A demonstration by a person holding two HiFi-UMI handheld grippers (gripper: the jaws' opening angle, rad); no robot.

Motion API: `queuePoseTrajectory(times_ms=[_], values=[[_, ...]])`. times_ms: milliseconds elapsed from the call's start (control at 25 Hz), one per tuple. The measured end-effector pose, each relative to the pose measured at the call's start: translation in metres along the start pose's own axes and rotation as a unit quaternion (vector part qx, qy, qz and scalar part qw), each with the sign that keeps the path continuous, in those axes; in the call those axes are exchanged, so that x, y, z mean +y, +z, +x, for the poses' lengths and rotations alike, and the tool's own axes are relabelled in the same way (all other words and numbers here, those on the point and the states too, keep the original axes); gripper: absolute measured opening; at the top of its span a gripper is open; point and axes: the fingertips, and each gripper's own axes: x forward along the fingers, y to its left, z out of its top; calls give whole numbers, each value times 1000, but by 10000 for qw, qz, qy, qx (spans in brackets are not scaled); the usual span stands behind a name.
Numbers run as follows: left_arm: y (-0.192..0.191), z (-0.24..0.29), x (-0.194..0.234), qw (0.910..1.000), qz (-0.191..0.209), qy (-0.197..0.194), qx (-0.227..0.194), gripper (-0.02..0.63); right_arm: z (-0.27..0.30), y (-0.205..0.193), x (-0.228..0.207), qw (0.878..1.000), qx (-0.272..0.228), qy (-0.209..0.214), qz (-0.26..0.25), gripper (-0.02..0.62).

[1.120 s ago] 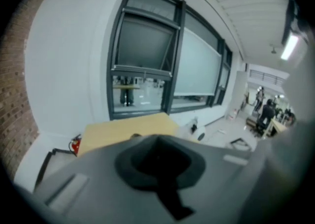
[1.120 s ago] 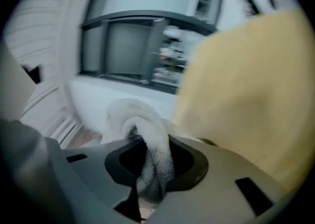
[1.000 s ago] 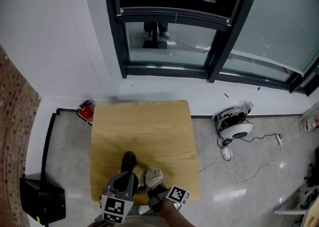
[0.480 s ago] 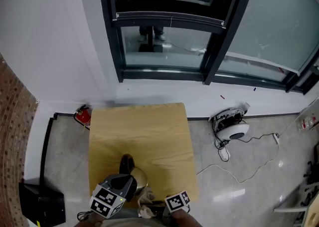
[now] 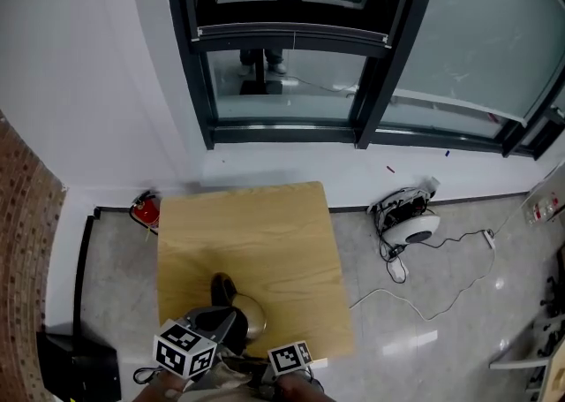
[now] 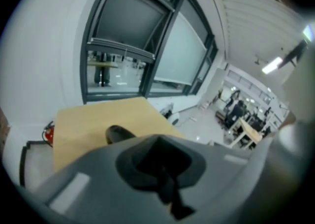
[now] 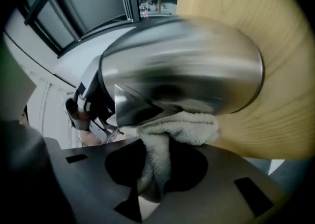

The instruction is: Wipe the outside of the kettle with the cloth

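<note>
A steel kettle [image 5: 250,316] with a black handle [image 5: 222,287] stands near the front edge of the wooden table [image 5: 265,232]. My left gripper [image 5: 221,328] sits just on the near side of it, jaws closed, apparently on the black handle [image 6: 118,132]. My right gripper [image 5: 265,358] is to its right, shut on a whitish cloth [image 7: 172,129]. In the right gripper view the cloth presses against the kettle's shiny side [image 7: 187,65] low down. The head view shows almost nothing of the cloth.
A red fire extinguisher [image 5: 144,208] stands on the floor at the table's far left corner. A white device with cables [image 5: 410,225] lies on the floor to the right. A black box [image 5: 75,365] sits at lower left. Dark-framed windows [image 5: 282,82] lie beyond.
The right gripper has drawn the cloth from the kettle's right side toward the near edge, so the cloth is now mostly hidden. Both marker cubes have shifted lower in the head view.
</note>
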Motion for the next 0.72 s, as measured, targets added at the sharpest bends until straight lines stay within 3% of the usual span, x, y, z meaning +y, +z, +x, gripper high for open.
queuePoseTrajectory(times_ms=[160, 240, 320, 400, 480, 640, 720], values=[[7, 8, -15, 9995, -199, -6, -251, -3, -43, 19, 1, 9972, -749, 36, -33, 92], [8, 13, -24, 9998, 25, -111, -146, -3, -64, 28, -2, 9938, -1112, -27, -83, 92], [15, 17, -35, 9979, 565, -311, -114, -3, -90, 41, -7, 9873, -1574, -182, -82, 92], [28, 22, -43, 9904, 1264, -444, -348, -3, -122, 59, -13, 9753, -2138, -455, -316, 92], [33, 32, -47, 9821, 1763, -565, -361, -3, -147, 84, -7, 9555, -2813, -569, -680, 92], [28, 43, -49, 9726, 2253, -572, -90, -2, -149, 141, 43, 9199, -3576, -194, -1598, 92], [27, 43, -50, 9729, 2239, -565, -91, -2, -139, 165, 52, 9165, -3510, -166, -1912, 92]])
